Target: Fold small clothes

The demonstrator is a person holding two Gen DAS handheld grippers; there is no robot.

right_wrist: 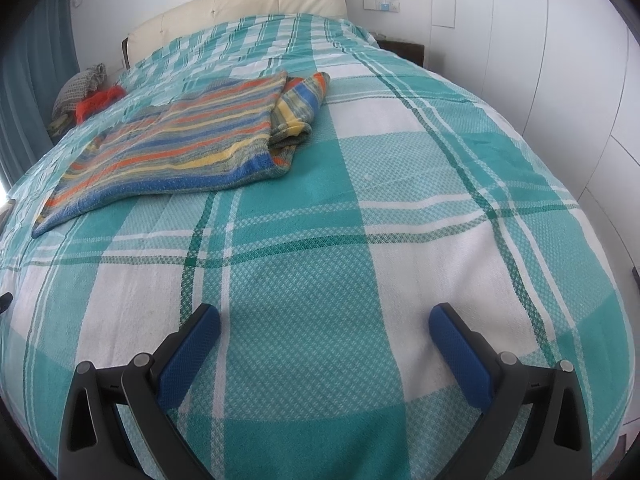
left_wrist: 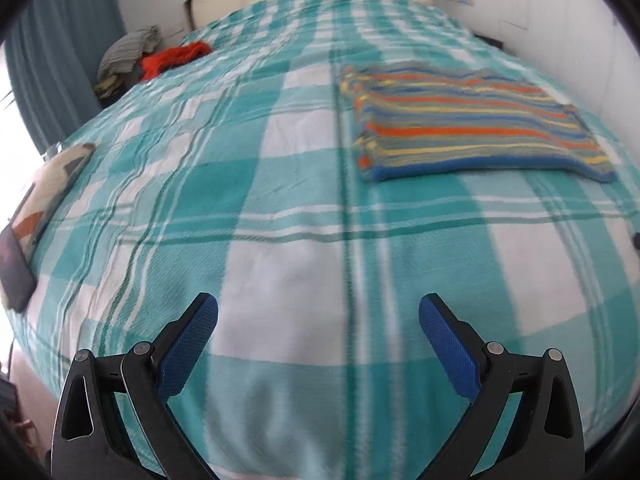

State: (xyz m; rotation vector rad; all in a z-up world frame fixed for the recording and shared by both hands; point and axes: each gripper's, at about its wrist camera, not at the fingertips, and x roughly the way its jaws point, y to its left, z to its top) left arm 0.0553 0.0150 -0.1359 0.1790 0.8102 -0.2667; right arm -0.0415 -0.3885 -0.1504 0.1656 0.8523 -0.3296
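Note:
A striped knit garment point(left_wrist: 472, 120) in orange, blue, yellow and grey lies flat on the teal-and-white checked bedspread point(left_wrist: 280, 200), to the right of the middle in the left wrist view. It also shows in the right wrist view point(right_wrist: 180, 136), at the upper left, with one side folded over and bunched at its right edge. My left gripper point(left_wrist: 318, 312) is open and empty, well short of the garment. My right gripper point(right_wrist: 324, 320) is open and empty, hovering over the bedspread point(right_wrist: 400, 208) near its front edge.
A pile of grey and red-orange clothes point(left_wrist: 152, 56) sits at the bed's far left corner, also seen in the right wrist view point(right_wrist: 88, 92). A dark phone point(left_wrist: 14, 268) and a patterned cushion point(left_wrist: 52, 184) lie at the left edge. A cream headboard point(right_wrist: 240, 4) and white walls stand behind.

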